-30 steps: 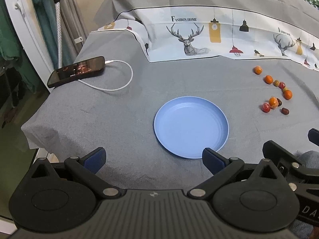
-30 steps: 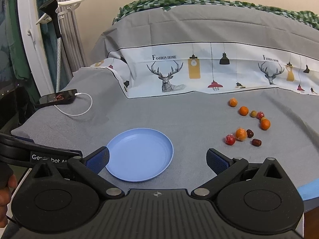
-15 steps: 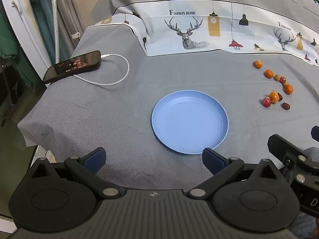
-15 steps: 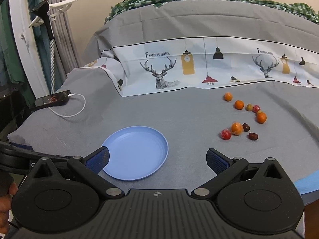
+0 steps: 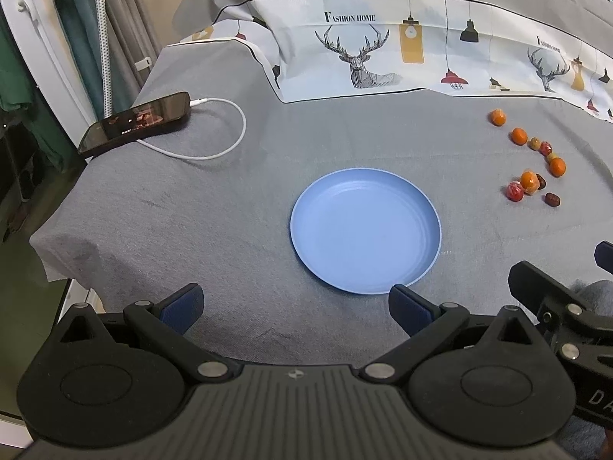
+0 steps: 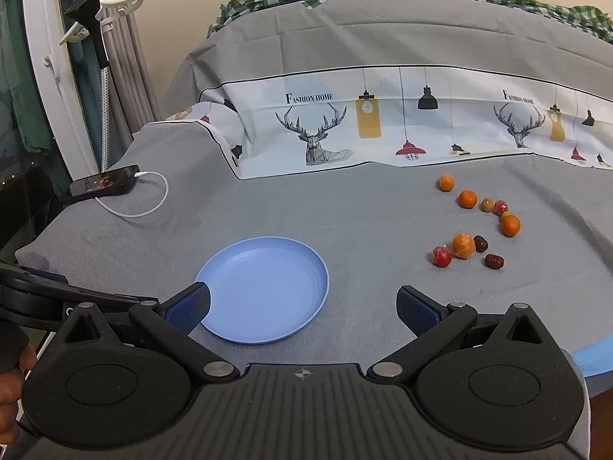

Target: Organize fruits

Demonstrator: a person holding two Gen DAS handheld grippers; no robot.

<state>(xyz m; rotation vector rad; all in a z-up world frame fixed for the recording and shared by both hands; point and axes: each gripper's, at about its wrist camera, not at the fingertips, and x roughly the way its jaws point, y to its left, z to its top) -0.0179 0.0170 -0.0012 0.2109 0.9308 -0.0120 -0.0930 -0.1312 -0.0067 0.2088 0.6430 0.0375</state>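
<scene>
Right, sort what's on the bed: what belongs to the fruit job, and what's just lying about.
For the job:
blue plate, empty
scattered fruits, right of the plate
left gripper and right gripper, fingers apart

Lying about:
phone
white charging cable
deer-print cloth

Small fruits (image 6: 463, 245) — beside empty plate (image 6: 264, 291)

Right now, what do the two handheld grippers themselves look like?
Both look alike. The left gripper and right gripper have matte black bodies with a ribbed centre plate carrying a small round emblem, two round black hubs, angled black linkage arms with silver pivot screws, and dark blue finger pads. White lettering on each gripper's side shows in the other's view, cut off. No sleeves or cables are visible.
</scene>
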